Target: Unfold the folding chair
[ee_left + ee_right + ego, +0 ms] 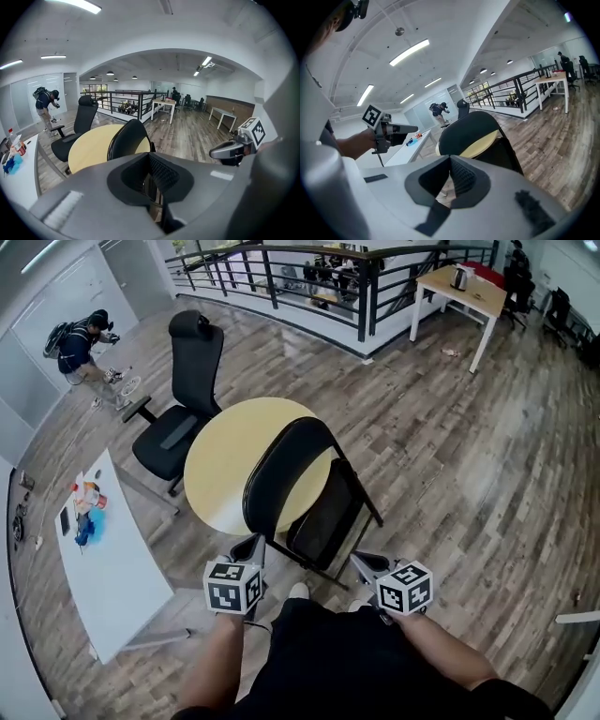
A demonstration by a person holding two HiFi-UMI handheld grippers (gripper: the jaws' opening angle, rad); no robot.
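Directly ahead of us, the folding chair [305,493] stands upright, not yet opened, beside the round table [220,460]. We hold the left gripper [251,549] and right gripper [367,566] flanking its lower frame, jaws fully together and empty (probably staged to pull the seat down).

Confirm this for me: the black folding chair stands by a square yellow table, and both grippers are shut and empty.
Wrong on the shape: the head view shows the yellow table is round, not square. The black folding chair does stand by it, and the left gripper and right gripper are shut and empty.
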